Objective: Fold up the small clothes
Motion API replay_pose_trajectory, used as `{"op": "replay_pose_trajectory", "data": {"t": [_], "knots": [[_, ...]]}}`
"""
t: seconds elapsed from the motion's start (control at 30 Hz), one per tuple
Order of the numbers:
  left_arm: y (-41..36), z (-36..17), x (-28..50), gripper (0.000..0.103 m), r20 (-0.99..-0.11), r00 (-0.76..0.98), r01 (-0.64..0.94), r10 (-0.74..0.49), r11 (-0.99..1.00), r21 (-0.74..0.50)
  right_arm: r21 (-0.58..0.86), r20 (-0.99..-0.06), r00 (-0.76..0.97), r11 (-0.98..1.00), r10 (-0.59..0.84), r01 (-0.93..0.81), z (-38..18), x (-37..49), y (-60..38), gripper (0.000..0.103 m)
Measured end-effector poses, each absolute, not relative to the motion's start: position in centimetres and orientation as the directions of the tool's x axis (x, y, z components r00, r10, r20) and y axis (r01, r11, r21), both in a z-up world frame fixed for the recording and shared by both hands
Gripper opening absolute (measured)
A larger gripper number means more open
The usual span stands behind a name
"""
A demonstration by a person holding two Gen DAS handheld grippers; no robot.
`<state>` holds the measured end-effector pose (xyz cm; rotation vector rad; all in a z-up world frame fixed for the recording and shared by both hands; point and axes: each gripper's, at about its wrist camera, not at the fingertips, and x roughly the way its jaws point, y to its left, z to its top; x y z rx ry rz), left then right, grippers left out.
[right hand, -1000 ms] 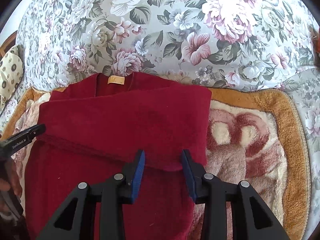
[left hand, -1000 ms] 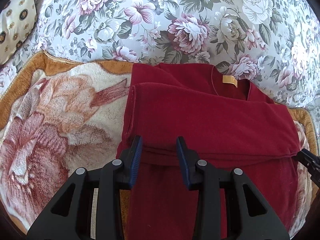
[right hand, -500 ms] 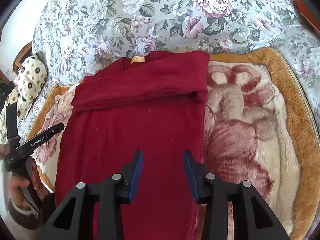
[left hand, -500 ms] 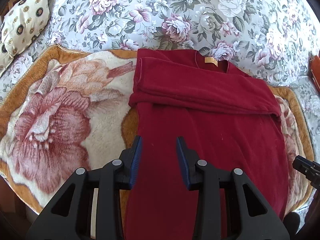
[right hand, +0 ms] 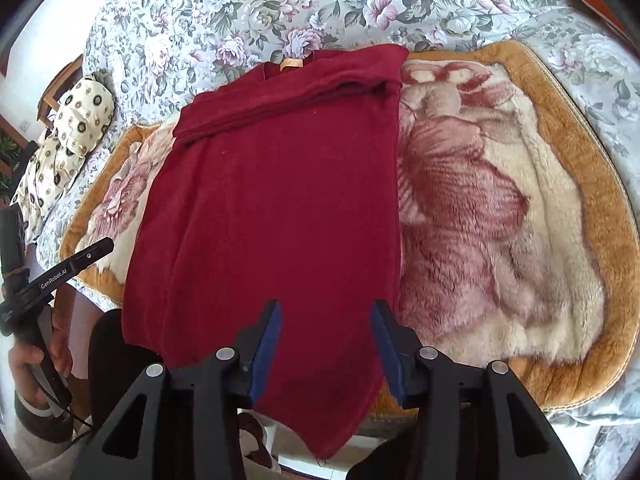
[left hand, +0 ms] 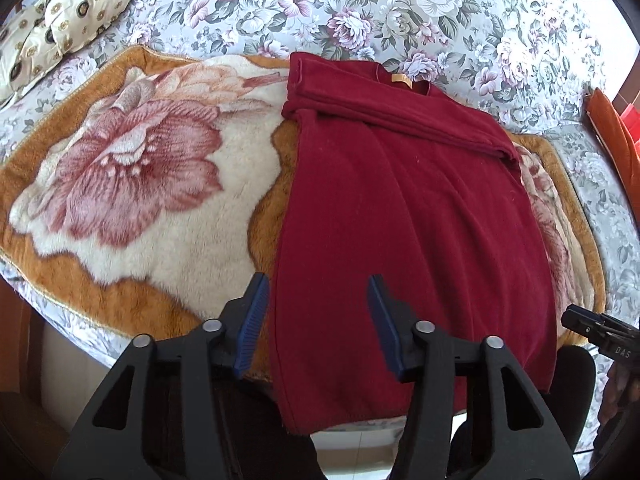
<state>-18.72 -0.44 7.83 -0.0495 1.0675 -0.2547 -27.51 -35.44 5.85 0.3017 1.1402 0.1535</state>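
A: Biggest thing first: the bed (left hand: 440, 4) in its floral cover carries everything, and the plush rose blanket (left hand: 132, 184) lies across its near half. Has either shifted?

B: No, we see both lying as they did a second ago. What has changed is us. A second ago both tools sat low over the folded band; now we have drawn back toward the bed's near edge and see the whole garment.

A: So where is the red sweater (left hand: 404, 220)?

B: It runs down the middle of the blanket, collar and its tan label (left hand: 401, 79) toward the far side of the bed, hem (right hand: 320, 432) hanging over the near edge. The sleeves lie folded across the chest in a flat band (right hand: 304, 88) just below the collar.

A: That band stayed put when we let go?

B: It did, so we judge the sleeve fold done. The long body remains unfolded; the next step is probably bringing the hem up toward the collar.

A: And the tools?

B: Our left hand-held gripper (left hand: 318, 322) hovers spread wide over the sweater's left edge near the hem, gripping nothing. Our right hand-held gripper (right hand: 326, 348) is equally wide and empty, over the right side of the hem.

A: Any worry?

B: The hanging hem may sag unevenly, so we would want matched holds on both corners.
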Motion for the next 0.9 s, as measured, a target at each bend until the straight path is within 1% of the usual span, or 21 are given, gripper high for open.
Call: {"op": "replay_pose_trajectory", "data": {"t": [0.13, 0.37, 0.9], "knots": [[0.4, 6.5, -19.6, 0.054, -0.873, 0.445, 0.165, -0.198, 0.977, -0.137, 0.289, -0.887, 0.389, 0.956, 0.249, 0.047, 5.1, -28.6, -35.8, 0.045], [0.9, 4.5, -19.9, 0.054, -0.895, 0.408, 0.149, -0.181, 0.98, -0.131, 0.294, -0.906, 0.34, 0.953, 0.253, 0.072, 3.4, -29.3, -36.4, 0.046], [0.2, 2.2, -19.5, 0.054, -0.919, 0.344, 0.143, -0.193, 0.978, -0.152, 0.31, -0.914, 0.296, 0.948, 0.277, 0.073, 1.5, -29.5, -35.6, 0.046]]}}
